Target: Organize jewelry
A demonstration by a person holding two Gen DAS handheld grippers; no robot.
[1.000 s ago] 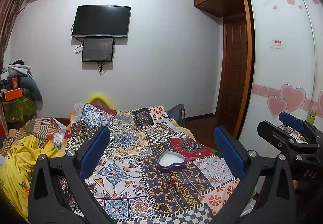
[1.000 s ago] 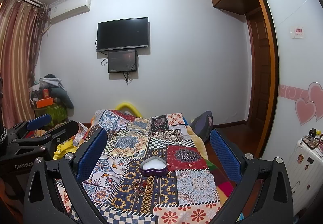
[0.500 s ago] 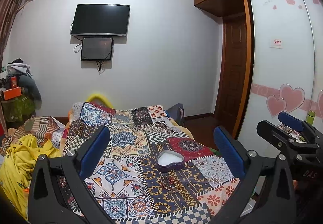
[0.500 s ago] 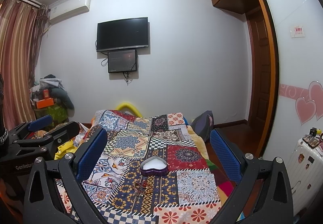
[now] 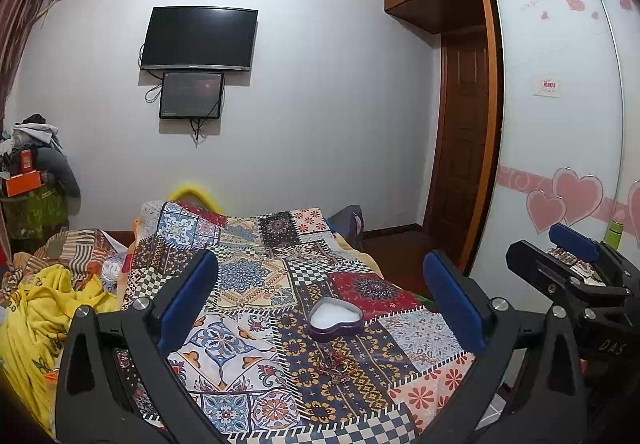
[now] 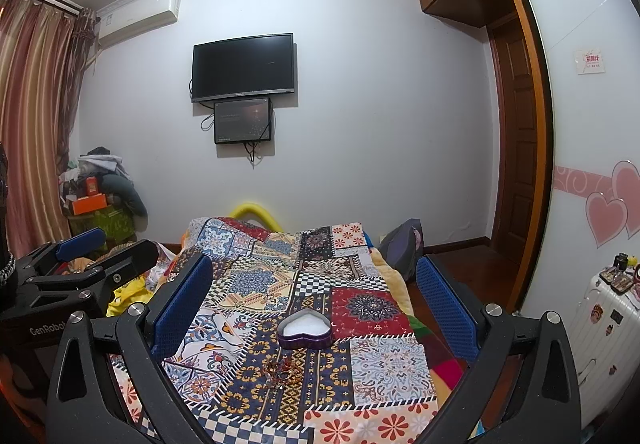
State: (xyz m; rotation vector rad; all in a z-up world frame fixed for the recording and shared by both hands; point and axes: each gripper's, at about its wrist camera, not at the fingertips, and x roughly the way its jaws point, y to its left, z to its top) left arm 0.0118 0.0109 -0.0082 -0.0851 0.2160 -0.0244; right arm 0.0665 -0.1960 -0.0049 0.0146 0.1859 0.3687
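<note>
A purple heart-shaped box point(image 5: 335, 320) with a white lining sits open on the patchwork bedspread point(image 5: 256, 284); it also shows in the right wrist view point(image 6: 306, 330). A small heap of jewelry point(image 5: 334, 364) lies just in front of it, also seen in the right wrist view point(image 6: 282, 368). My left gripper point(image 5: 320, 298) is open and empty, held above the bed short of the box. My right gripper point(image 6: 314, 300) is open and empty, likewise short of the box. Each gripper shows at the edge of the other's view, the right one point(image 5: 576, 268) and the left one point(image 6: 80, 264).
Yellow and striped clothes point(image 5: 44, 308) lie on the bed's left. A white suitcase point(image 6: 600, 316) with small items stands at the right by the wardrobe door point(image 5: 560, 123). A TV point(image 5: 199, 39) hangs on the far wall. A dark bag point(image 6: 402, 244) lies past the bed's right edge.
The left wrist view has drifted slightly. The box and jewelry have not moved, and both grippers stay open.
</note>
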